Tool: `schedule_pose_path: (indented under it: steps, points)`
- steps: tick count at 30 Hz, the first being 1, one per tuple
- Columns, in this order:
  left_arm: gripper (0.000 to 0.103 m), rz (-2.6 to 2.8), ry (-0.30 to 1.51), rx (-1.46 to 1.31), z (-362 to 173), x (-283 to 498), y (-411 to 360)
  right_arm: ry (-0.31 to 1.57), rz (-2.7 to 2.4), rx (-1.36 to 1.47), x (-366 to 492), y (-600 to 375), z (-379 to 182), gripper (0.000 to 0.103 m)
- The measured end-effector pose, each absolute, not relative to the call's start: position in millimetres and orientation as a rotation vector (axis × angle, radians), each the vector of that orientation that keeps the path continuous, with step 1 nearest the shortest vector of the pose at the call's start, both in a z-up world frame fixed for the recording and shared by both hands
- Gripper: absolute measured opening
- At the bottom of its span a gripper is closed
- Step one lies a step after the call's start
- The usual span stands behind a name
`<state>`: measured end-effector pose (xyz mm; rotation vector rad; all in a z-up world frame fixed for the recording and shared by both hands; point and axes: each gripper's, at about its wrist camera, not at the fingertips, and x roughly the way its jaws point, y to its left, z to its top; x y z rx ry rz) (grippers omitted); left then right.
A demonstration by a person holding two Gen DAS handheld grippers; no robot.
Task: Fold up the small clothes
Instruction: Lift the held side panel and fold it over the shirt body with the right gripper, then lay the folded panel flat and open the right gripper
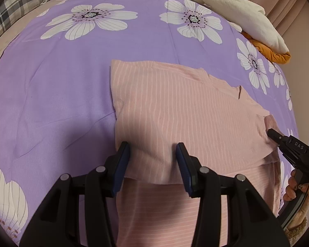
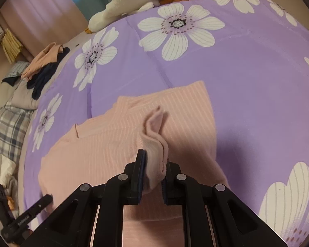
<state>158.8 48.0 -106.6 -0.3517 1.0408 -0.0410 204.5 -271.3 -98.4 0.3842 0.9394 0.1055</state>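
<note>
Meanwhile, right hand-held gripper [image 2: 153, 168] pinches pink garment [image 2: 113, 140] edge.

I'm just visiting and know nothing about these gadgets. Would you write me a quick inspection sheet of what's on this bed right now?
Surface: purple bedspread with white flowers, lightly creased.
Job's things: pink garment with thin white stripes, lying partly folded, one flap laid over the lower layer.
Clutter: white and orange plush toy at the far edge; pile of dark and peach clothes; plaid pillow.
Grippers: left gripper open, jaws astride the flap's edge, not pinching; right gripper shut on a bunched fold of the garment.
Cables: nothing seen.
Surroundings: pink curtain; a person's hand on the right gripper's handle.
</note>
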Motion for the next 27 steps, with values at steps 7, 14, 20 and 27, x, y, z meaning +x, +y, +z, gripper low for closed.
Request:
schedule_pose_path:
  steps: [7,14,20,27]
  points:
    - [0.047,-0.036,1.037,-0.347,-107.7,158.0,46.7,0.959,0.089,0.391,201.6,-276.4,-99.3,0.016]
    - [0.047,-0.035,1.036,-0.349,-108.3,157.6,46.9,0.955,0.058,0.393,200.0,-284.6,-98.7,0.016]
    - [0.046,-0.034,1.033,-0.344,-108.3,158.1,47.4,0.954,0.067,0.391,200.2,-286.3,-100.1,0.017]
    - [0.046,-0.033,1.036,-0.344,-108.1,158.2,47.0,0.865,0.115,0.404,190.2,-286.8,-90.5,0.006]
